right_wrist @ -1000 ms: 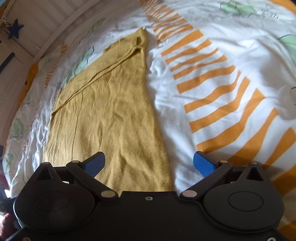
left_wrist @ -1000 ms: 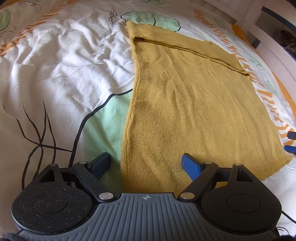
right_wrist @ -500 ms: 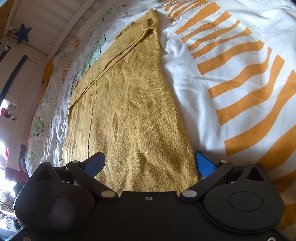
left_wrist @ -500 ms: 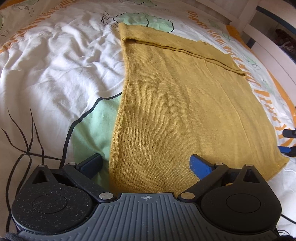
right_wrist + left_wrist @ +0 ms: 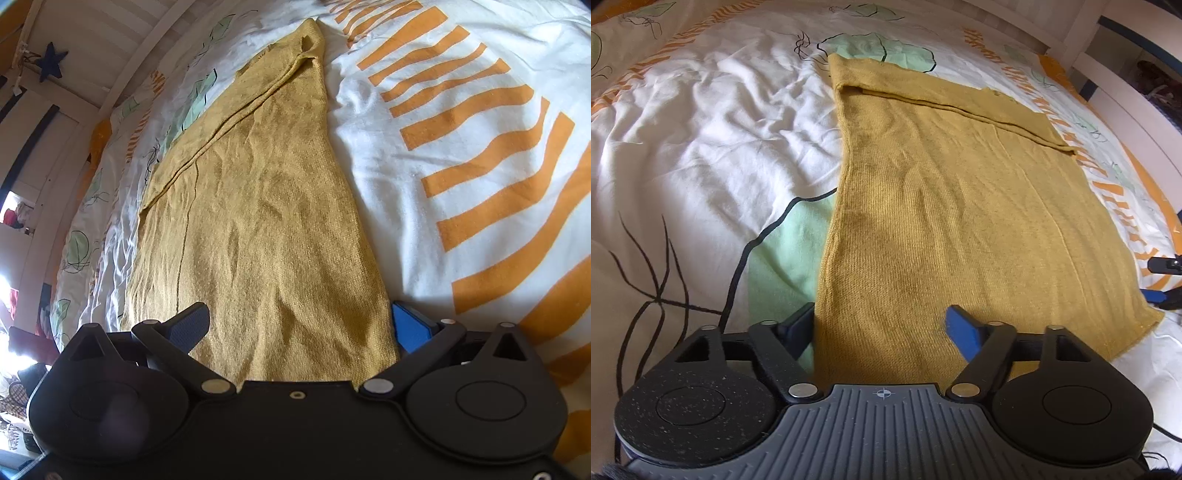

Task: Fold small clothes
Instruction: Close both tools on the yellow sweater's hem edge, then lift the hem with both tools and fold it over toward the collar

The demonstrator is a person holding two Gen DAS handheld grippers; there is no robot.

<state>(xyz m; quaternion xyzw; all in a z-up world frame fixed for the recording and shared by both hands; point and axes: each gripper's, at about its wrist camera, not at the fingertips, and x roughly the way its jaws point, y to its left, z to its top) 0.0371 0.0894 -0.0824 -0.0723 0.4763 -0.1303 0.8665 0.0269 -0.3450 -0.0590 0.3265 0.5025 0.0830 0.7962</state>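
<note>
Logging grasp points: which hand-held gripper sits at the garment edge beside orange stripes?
The right hand-held gripper; orange stripes lie beside its outer finger, not green print.

bedroom: patterned duvet (image 5: 701, 122), white bedframe (image 5: 122, 55)

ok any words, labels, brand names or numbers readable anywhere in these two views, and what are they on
No readable text in either view.
Left gripper housing: a small crosshair mark only, no letters.
Mustard knit garment: no tag or label showing.
Bed cover: printed leaves, black line drawings and orange stripes, no words.
Dark star on the wall: plain shape, nothing written on it.
</note>
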